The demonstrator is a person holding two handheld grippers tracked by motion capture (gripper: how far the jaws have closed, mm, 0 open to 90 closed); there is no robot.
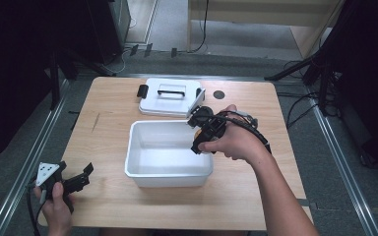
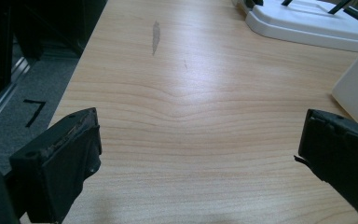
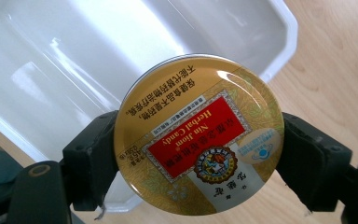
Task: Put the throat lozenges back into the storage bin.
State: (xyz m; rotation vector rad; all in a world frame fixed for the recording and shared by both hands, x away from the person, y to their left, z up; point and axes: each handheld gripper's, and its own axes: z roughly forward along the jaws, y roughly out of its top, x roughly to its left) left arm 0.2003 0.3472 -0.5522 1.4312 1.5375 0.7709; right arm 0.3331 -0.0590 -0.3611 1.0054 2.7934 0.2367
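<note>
- Right gripper (image 3: 200, 154) is clamped on a round gold candy tin (image 3: 198, 135); jaws pinch it on opposite edges, across the widest part, lid face toward the camera. Red "Herbal Candy" label legible.
- In the high view that right gripper (image 1: 202, 129) sits over the right rim of the white bin (image 1: 142, 169), tin mostly hidden by the hand (image 1: 231, 142).
- Right gripper view: tin hangs above the bin's near corner, partly over the bin interior (image 3: 65, 60), partly over the rim and the table (image 3: 335, 60).
- Likely step: drop the tin into the bin. To do it well, move further inward so the whole disc clears the rim, lower toward the floor of the bin, then release. Opening now risks the tin clipping the rim and rolling off.
- Grip is on a smooth curved edge, so keep the wrist steady; a tilt could let it slip.
- Bin looks empty. Its white lid (image 1: 170, 97), black handle up, lies flat on the table just behind the bin.
- Left gripper (image 1: 76, 181) is idle at the near left table corner, jaws spread wide, nothing between them, well apart from the bin. Left gripper view shows bare wood (image 2: 196, 121) between its jaws.
</note>
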